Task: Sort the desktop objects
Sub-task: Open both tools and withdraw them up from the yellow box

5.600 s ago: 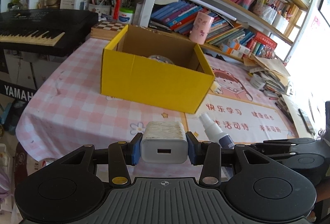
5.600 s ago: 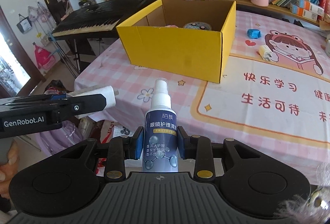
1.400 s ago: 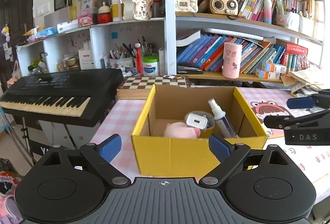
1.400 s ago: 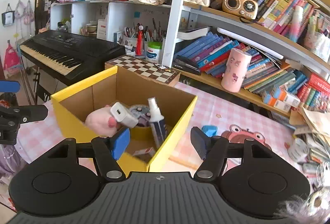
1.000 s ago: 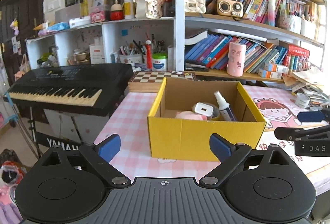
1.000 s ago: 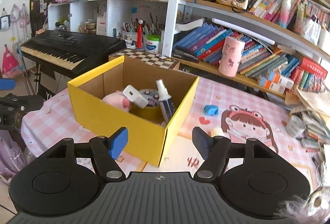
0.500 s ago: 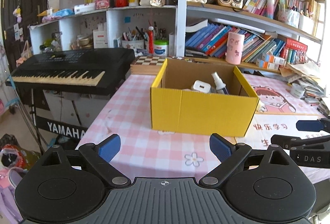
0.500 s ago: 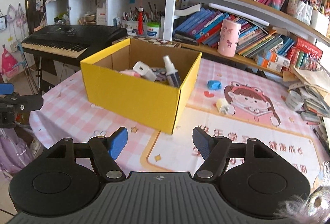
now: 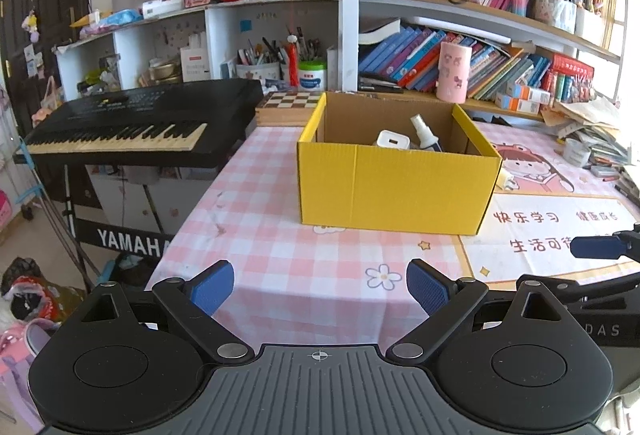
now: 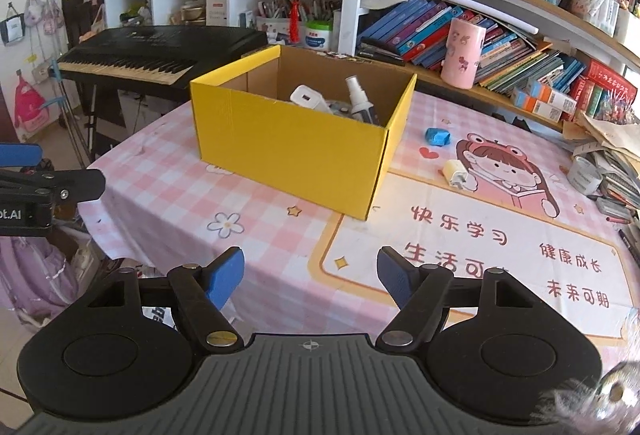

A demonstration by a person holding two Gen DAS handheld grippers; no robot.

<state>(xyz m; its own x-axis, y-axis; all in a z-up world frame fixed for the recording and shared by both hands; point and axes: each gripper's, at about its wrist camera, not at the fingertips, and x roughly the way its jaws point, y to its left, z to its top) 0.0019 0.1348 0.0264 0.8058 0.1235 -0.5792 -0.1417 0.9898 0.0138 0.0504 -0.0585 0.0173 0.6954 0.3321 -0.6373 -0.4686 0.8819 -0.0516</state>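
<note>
Both pairs of jaws stand apart with nothing between them: our left gripper (image 9: pixel 320 285) spreads its blue pads wide over the near edge of the pink checked tablecloth (image 9: pixel 280 235), and our right gripper (image 10: pixel 311 273) has its jaws opening, empty, over the same cloth where it meets the printed desk mat (image 10: pixel 500 247).

We see the yellow cardboard box (image 10: pixel 292 151) standing on the cloth ahead of both grippers, well apart from them, its top open. Inside it a white charger (image 10: pixel 306 97) leans tilted, and beside that, a spray bottle (image 10: pixel 360 97) with a white nozzle rests at a slant; more lies under them, though we cannot make it out.

To the right of the box, on the mat's cartoon girl, two things lie outside it: a crumpled blue object (image 10: pixel 437 135) close to the box's far corner, and a small pale yellow plug (image 10: pixel 455 171) nearer us. A roll of tape (image 10: pixel 584 175) sits at the mat's right edge, near a pile of papers.

Behind the box we see a chessboard (image 9: pixel 290 101), a black Yamaha keyboard (image 9: pixel 132 127) off the table's left side, and a pink cup (image 10: pixel 462 53) on the bookshelf ledge.
</note>
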